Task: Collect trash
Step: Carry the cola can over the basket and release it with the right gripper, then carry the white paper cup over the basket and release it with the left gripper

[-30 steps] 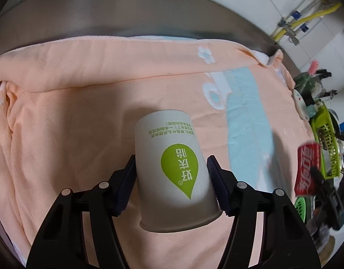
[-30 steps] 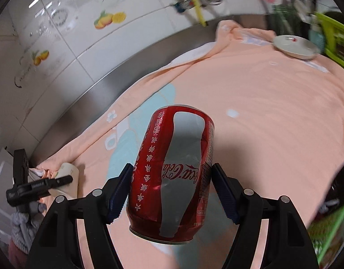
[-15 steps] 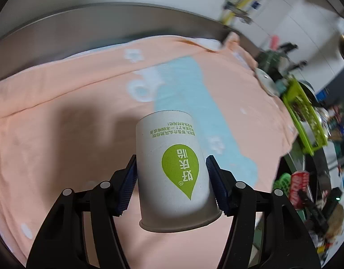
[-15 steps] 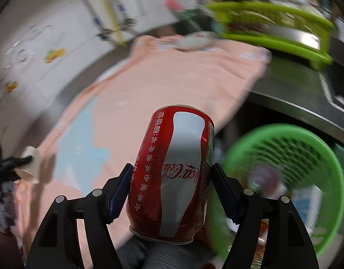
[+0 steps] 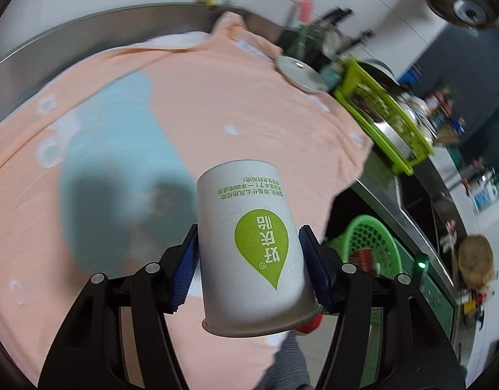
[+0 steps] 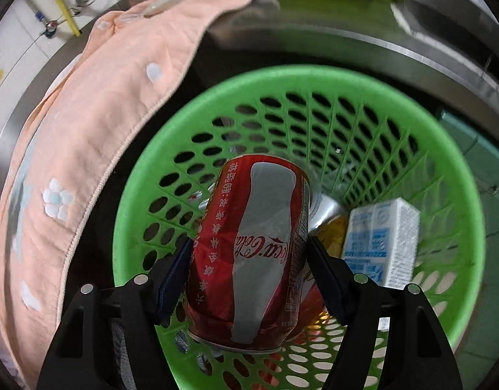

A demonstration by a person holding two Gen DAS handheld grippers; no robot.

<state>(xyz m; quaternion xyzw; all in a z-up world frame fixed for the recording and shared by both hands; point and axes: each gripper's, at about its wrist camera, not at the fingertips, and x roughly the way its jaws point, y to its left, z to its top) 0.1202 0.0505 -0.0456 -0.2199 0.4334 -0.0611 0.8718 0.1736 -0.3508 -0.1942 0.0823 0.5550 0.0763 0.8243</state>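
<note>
A: Right gripper point(image 6: 249, 253) is over the green basket point(image 6: 451, 182) w/ a red cola can point(image 6: 249, 247) clamped between its blue pads, one pad flat on each side of the can. Jaws roughly mid-width, closed on the can. Can hangs w/ its bottom rim toward the camera, pointing down into the basket mouth.

B: And inside the basket?

A: A white and blue drink carton point(image 6: 382, 243) lies against the right wall, a silver and yellow can point(image 6: 327, 221) just beside it, partly hidden behind the red can. More bits lower down, too blurred to name. Basket sits on the floor below the steel counter edge point(image 6: 412, 55), next to the hanging peach cloth point(image 6: 87, 149).

B: Left side?

A: Left gripper point(image 5: 248, 260) holds a white paper cup point(image 5: 249, 247) w/ a green drop logo, upside down: closed base away from the camera, open rim toward it. Pads press on both sides, jaws narrower than mid-width. Cup is in the air above the cloth-covered counter, near its right edge.

B: Basket visible from there?

A: Yes, lower right, beyond the cloth edge, something red in it. Also a lime dish rack point(image 5: 379, 120) on the counter w/ metal bowls inside, and a round white plate point(image 5: 300, 71) on the cloth's far corner.
</note>
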